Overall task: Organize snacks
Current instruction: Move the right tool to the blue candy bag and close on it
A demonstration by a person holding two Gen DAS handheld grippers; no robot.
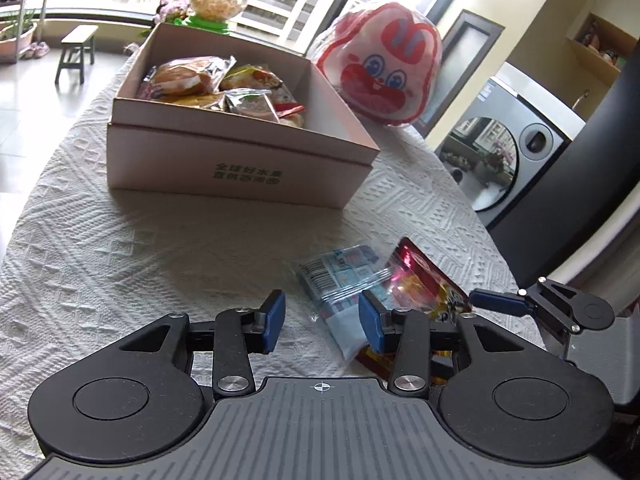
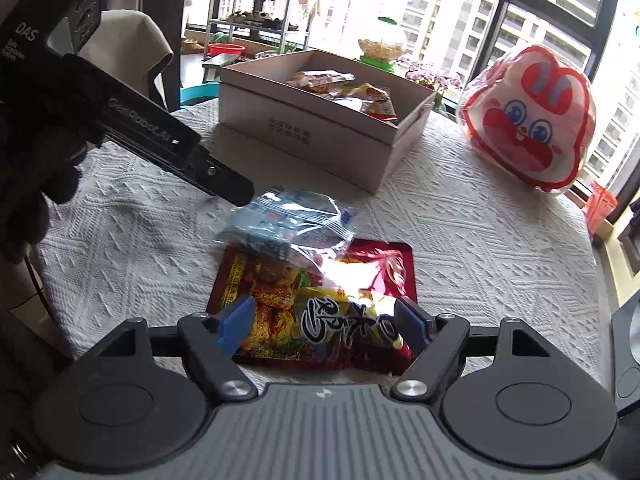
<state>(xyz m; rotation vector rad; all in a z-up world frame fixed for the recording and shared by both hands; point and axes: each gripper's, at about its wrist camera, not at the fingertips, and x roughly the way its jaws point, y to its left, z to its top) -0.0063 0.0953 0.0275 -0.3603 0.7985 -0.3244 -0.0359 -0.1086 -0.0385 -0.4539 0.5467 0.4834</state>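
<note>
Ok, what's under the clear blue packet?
The clear blue packet overlaps the far end of the red snack bag and otherwise lies on the white tablecloth. What lies beneath is hidden.

Only a few words are showing clearly enough to read. On the black body of the left gripper (image 2: 160, 140), which is reaching in over the table in the right wrist view, white lettering is reading "GenRobot.AI" along its side, and higher up on the same tool the letters "DAS" are standing above smaller lines too tiny to make out. The pink box (image 1: 240, 160) is carrying two rows of dark green Chinese characters on its front wall, too blurred to read with certainty. The red snack packet (image 2: 320, 312) is showing big black-and-white brush-style characters across its front, not legible to me. The blue packet (image 2: 292, 220) is bearing a barcode and small print, unreadable.
</note>
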